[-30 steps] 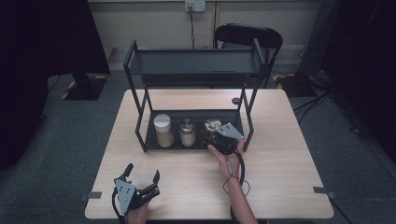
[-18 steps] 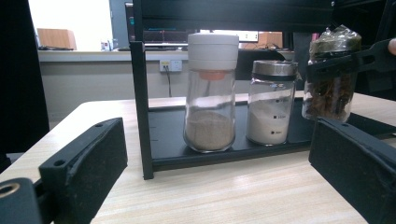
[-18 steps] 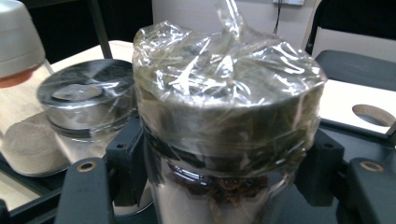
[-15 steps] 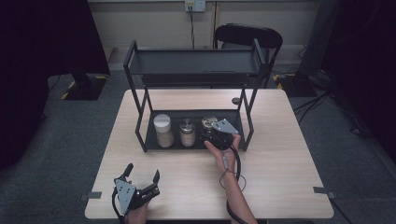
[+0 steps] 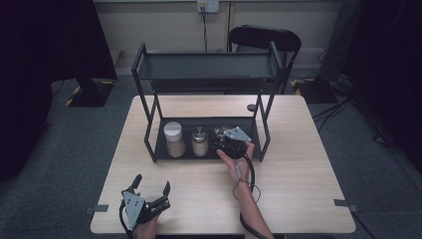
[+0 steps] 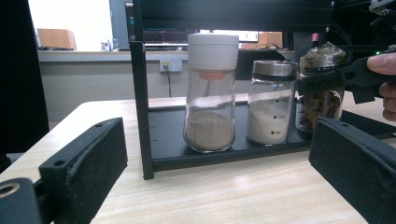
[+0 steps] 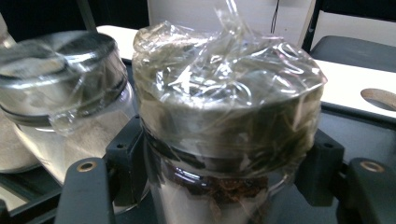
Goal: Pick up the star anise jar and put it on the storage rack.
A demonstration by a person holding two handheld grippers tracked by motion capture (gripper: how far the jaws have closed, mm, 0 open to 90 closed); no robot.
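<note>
Table first, pale wood grain, broad and square, and on it stands the black metal rack, two tiers, thin posts, a flat matte tray at the bottom. Three jars sit in a row on that lower tray. Leftmost, the tall glass shaker with a white cap and an orange collar, tan powder settled in its bottom half. Middle, the squat jar with a brushed steel lid, white granules inside. And at the right end, the wrapped jar, glass with dark brown spice inside and crinkled clear film bunched over its top. That is the one in play!

Right gripper is on it now: black jaws clamped either side just under the film-covered lid, with the jar, as far as I can tell, standing on the tray beside the steel-lidded one. So the grasp looks made; lifting it out of the rack and setting it wherever it is bound all appear left to do.

Left gripper rests low at the near edge of the table, jaws spread wide, nothing between them.
</note>
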